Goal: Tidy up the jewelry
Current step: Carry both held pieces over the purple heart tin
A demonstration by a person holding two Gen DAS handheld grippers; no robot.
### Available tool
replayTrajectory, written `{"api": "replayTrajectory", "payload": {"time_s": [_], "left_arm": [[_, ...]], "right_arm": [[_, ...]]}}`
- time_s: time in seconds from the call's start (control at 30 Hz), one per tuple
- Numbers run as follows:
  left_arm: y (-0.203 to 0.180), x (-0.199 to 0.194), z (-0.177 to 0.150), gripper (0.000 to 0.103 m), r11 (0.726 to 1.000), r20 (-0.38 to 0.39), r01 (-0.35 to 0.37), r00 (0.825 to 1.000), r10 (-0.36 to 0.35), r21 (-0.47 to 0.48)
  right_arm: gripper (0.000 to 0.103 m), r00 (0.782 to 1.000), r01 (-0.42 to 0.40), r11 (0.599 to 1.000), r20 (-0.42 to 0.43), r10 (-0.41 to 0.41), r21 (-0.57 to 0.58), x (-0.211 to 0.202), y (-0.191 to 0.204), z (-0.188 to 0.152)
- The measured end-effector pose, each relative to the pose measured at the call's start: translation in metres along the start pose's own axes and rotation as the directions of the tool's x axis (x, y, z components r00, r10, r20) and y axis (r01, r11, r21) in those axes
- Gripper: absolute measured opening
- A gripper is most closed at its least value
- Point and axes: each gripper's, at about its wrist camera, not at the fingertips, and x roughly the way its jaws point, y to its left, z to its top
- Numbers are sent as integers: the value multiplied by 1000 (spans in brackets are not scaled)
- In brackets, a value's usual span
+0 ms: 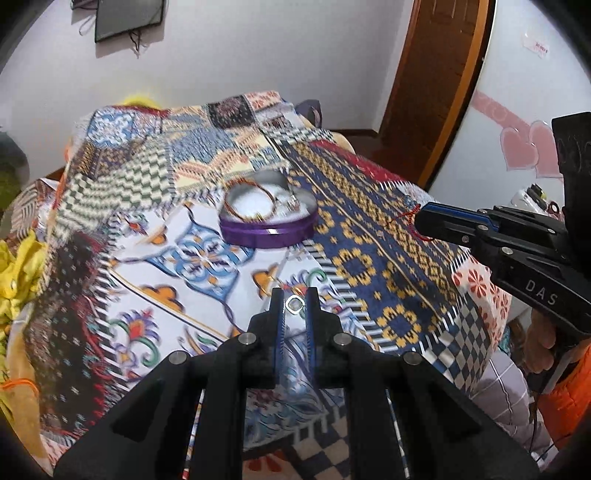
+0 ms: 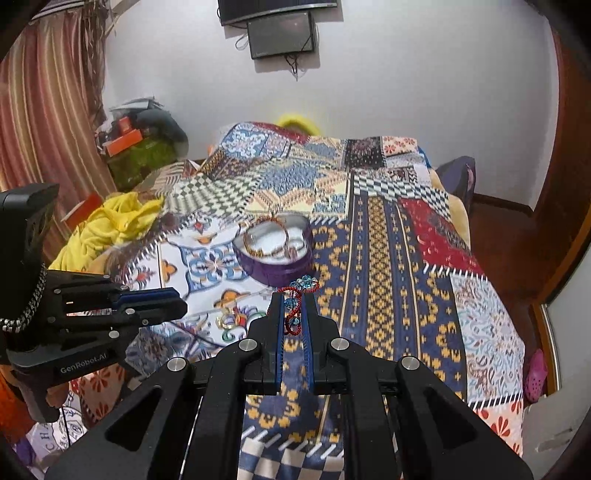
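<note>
A purple heart-shaped tin (image 1: 267, 230) sits on the patchwork bedspread (image 1: 369, 236) and holds an orange bangle (image 1: 255, 199) on white padding; it also shows in the right wrist view (image 2: 275, 267). My left gripper (image 1: 294, 295) is shut on a small silver ring (image 1: 294, 305), held above the bedspread short of the tin. My right gripper (image 2: 294, 295) is shut on a red cord bracelet with blue beads (image 2: 297, 295), just before the tin. The right gripper also shows in the left wrist view (image 1: 419, 218), the left one in the right wrist view (image 2: 183, 304).
Yellow clothes (image 2: 107, 225) lie at the bed's left edge. A small gold piece (image 2: 227, 323) lies on the bedspread near the left gripper. A wooden door (image 1: 428, 74) stands to the right. A dark box (image 2: 282, 33) hangs on the far wall.
</note>
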Motion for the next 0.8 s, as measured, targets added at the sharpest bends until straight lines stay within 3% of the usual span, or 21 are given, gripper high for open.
{"api": "replayTrajectory", "payload": {"time_s": [0.47, 0.8], "left_arm": [[18, -14, 39, 9, 1000, 110, -22, 994, 22, 0], [32, -1, 56, 9, 1000, 130, -23, 991, 24, -14]], "right_arm": [[8, 998, -21, 1000, 56, 21, -13, 10, 7, 32], [8, 997, -34, 999, 65, 37, -36, 30, 10, 52]]}}
